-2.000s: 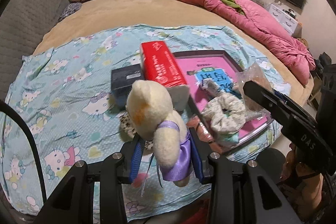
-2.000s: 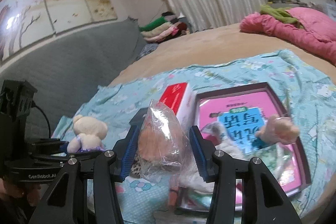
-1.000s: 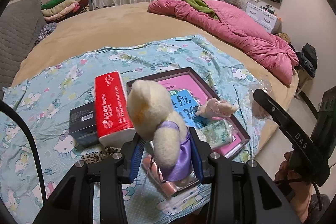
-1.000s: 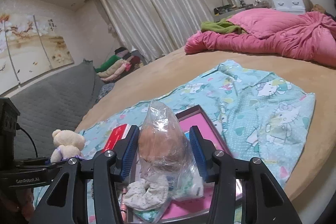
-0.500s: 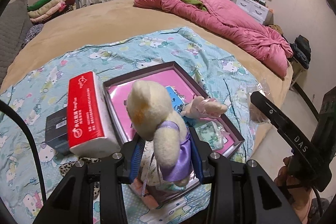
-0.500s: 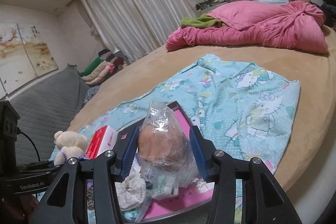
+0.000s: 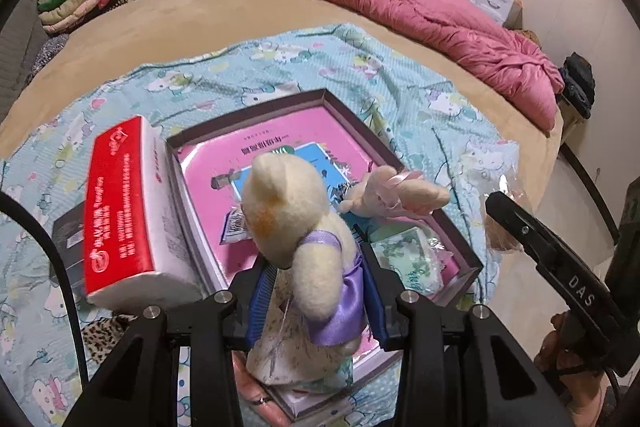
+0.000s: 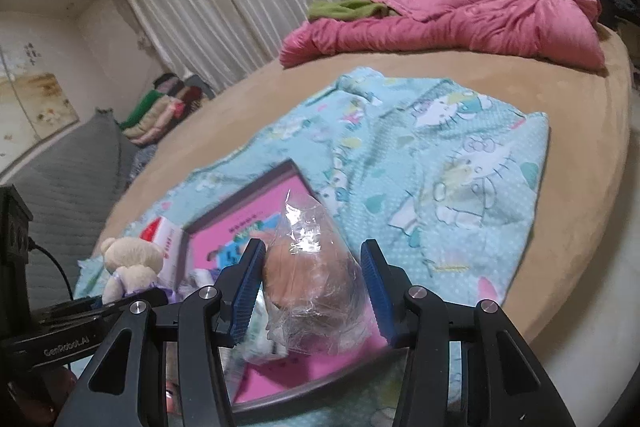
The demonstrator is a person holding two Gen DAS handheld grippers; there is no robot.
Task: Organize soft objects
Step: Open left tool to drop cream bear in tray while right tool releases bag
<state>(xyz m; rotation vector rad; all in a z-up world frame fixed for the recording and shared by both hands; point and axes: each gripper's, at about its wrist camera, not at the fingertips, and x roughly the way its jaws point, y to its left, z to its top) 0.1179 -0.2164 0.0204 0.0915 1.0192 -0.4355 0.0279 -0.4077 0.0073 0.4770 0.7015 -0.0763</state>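
My left gripper [image 7: 316, 291] is shut on a cream teddy bear in a purple dress [image 7: 304, 227], held upright over the near end of a shallow box with a pink bottom [image 7: 256, 139]. A small pinkish plush [image 7: 396, 193] and a green-patterned packet [image 7: 408, 259] lie inside the box. My right gripper [image 8: 312, 291] is shut on a clear plastic bag with a brown soft toy [image 8: 316, 275], hanging above the same box [image 8: 248, 215]. The bear [image 8: 130, 263] shows at the lower left in the right wrist view.
A red and white tissue pack [image 7: 120, 203] leans beside the box on a dark box [image 7: 66, 231]. All rest on a cartoon-cat blanket [image 7: 280, 55] over a tan bed. A pink quilt [image 7: 420, 15] lies at the far side. A leopard-print scrap [image 7: 108, 335] lies near.
Both grippers have sunk toward the box and tilted more downward, each keeping its toy. The box now fills more of the left wrist view.
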